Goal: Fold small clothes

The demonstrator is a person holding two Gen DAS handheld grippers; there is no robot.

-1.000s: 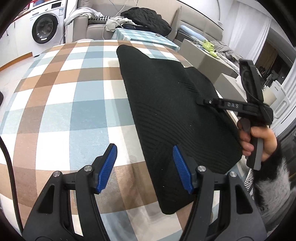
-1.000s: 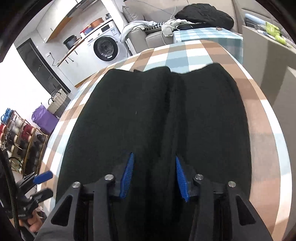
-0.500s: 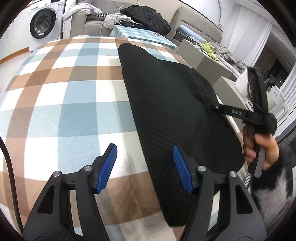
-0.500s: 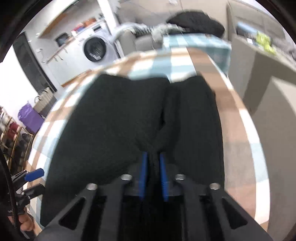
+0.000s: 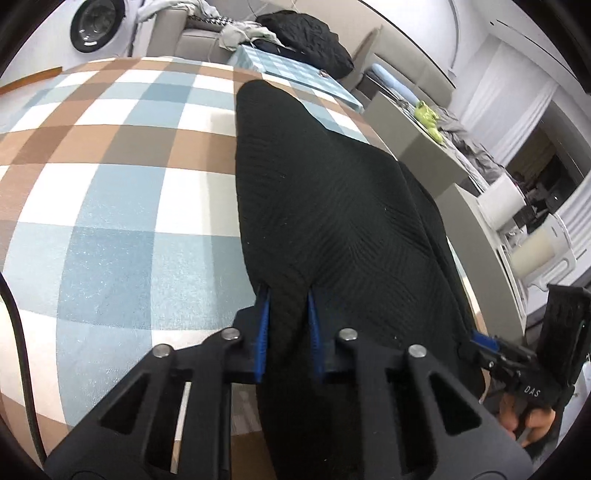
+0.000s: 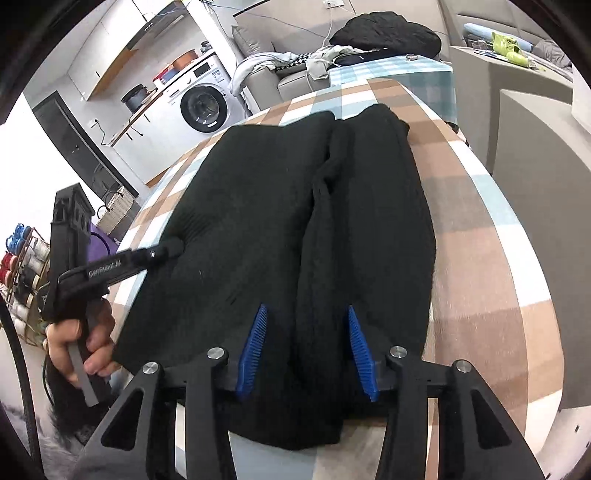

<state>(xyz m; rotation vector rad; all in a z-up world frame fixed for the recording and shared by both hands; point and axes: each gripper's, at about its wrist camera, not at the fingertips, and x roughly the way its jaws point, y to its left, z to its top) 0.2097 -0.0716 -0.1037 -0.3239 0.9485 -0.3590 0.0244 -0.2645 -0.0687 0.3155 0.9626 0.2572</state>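
A black knit garment [image 5: 332,203] lies lengthwise on the checked tablecloth [image 5: 110,221]. My left gripper [image 5: 288,321] is closing on the garment's near left edge, and the fabric fills the gap between its blue pads. In the right wrist view the garment [image 6: 240,221] shows two lobes with a raised fold down the middle. My right gripper [image 6: 306,350] straddles the near end of that fold, its jaws opening and its pads off the cloth. The left gripper [image 6: 173,245] reaches in from the left, held by a hand [image 6: 85,339].
The table's right edge [image 6: 517,258] drops off beside grey boxes [image 6: 535,122]. A washing machine [image 6: 203,107] and a sofa heaped with clothes [image 6: 384,33] stand beyond the far end. A rack of bottles [image 6: 22,258] is at the left.
My left gripper slid right onto the garment's edge and went from wide open to clamped on the fabric. My right gripper pinched the middle fold half a second ago and has since spread apart.
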